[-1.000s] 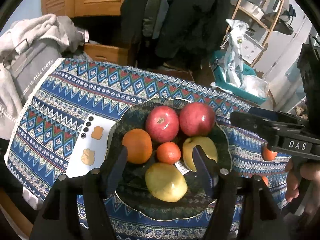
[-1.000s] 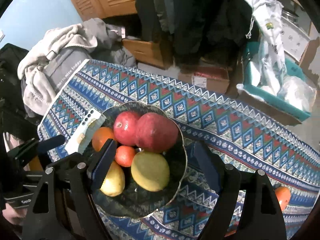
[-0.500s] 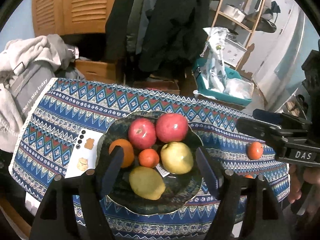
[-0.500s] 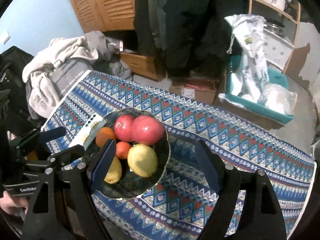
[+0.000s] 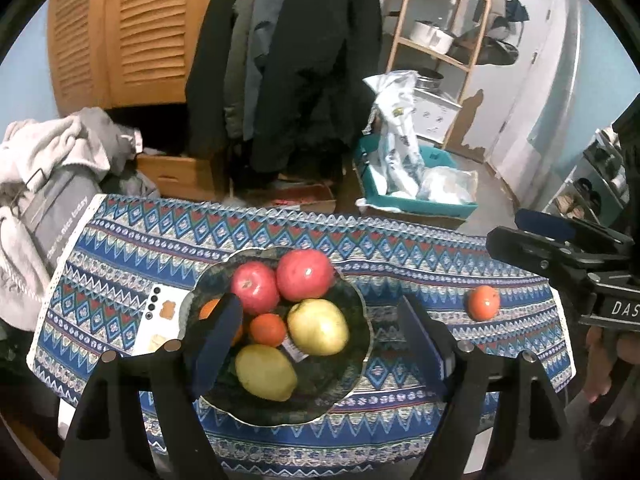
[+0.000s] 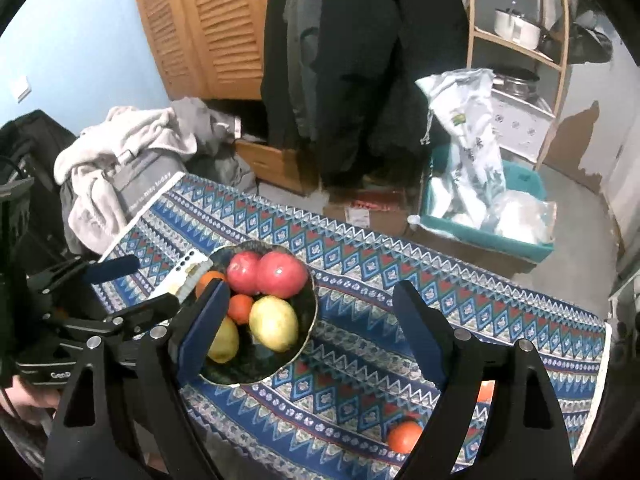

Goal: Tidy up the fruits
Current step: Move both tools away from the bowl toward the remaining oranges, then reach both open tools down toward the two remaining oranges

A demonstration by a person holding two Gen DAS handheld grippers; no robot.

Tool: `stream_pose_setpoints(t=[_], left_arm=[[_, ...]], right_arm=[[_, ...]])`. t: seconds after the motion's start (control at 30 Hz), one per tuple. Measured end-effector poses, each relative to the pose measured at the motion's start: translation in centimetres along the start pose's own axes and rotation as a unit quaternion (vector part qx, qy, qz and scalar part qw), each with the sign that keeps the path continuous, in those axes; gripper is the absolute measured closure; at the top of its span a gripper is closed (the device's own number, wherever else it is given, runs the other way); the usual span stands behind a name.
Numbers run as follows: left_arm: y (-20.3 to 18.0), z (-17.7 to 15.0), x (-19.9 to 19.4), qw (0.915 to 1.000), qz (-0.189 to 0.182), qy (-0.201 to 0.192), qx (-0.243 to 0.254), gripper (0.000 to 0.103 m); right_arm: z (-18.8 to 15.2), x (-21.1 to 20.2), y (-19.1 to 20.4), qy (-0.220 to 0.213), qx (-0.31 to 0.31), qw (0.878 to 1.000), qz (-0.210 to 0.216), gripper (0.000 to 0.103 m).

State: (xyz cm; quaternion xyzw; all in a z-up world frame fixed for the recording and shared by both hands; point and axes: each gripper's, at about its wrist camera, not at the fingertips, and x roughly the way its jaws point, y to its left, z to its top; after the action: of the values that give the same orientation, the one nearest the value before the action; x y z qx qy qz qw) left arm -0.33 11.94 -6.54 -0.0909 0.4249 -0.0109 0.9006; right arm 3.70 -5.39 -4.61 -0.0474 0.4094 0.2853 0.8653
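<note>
A dark bowl [image 5: 332, 384] on the patterned tablecloth [image 5: 400, 248] holds two red apples [image 5: 306, 275], a yellow apple [image 5: 318, 326], a lemon [image 5: 266, 372], a small tangerine [image 5: 268, 329] and an orange [image 5: 208, 310] half hidden by a finger. My left gripper [image 5: 320, 304] hovers high over the bowl, its jaws opening, with nothing held. A loose tangerine [image 5: 484, 302] lies to the right of the bowl. The right gripper [image 6: 311, 292] hangs above the bowl's [image 6: 256, 364] right side, jaws also opening and empty. Two loose tangerines [image 6: 404, 436] lie near its right finger.
A white phone [image 5: 160, 320] lies left of the bowl. Clothes [image 5: 52, 168] are heaped past the table's left end. Beyond the far edge are a cardboard box [image 5: 180, 172], hanging coats [image 5: 300, 60], a teal bin [image 5: 416, 196] of bags and a wooden shelf [image 5: 440, 32].
Both grippers have risen and drawn back from the bowl, which looks smaller now. Both pairs of jaws stand wider. The loose tangerines have come into view.
</note>
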Motion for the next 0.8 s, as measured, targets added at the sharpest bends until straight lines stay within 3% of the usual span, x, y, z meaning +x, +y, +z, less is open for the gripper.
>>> stream_pose_setpoints(t=[0.2,0.8], left_arm=[[-2.2,0.5,-1.2,0.9996,-0.007,-0.018,0.018,0.017],[-8.2,1.4,-1.3,0.9974,-0.036,-0.016,0.06,0.016]], right_arm=[[-0.6,-2.3,-1.3,-0.017,0.01,1.0,-0.007,0.016],[-3.4,-6.7,-6.9,-0.041,0.041,0.997,-0.057,0.014]])
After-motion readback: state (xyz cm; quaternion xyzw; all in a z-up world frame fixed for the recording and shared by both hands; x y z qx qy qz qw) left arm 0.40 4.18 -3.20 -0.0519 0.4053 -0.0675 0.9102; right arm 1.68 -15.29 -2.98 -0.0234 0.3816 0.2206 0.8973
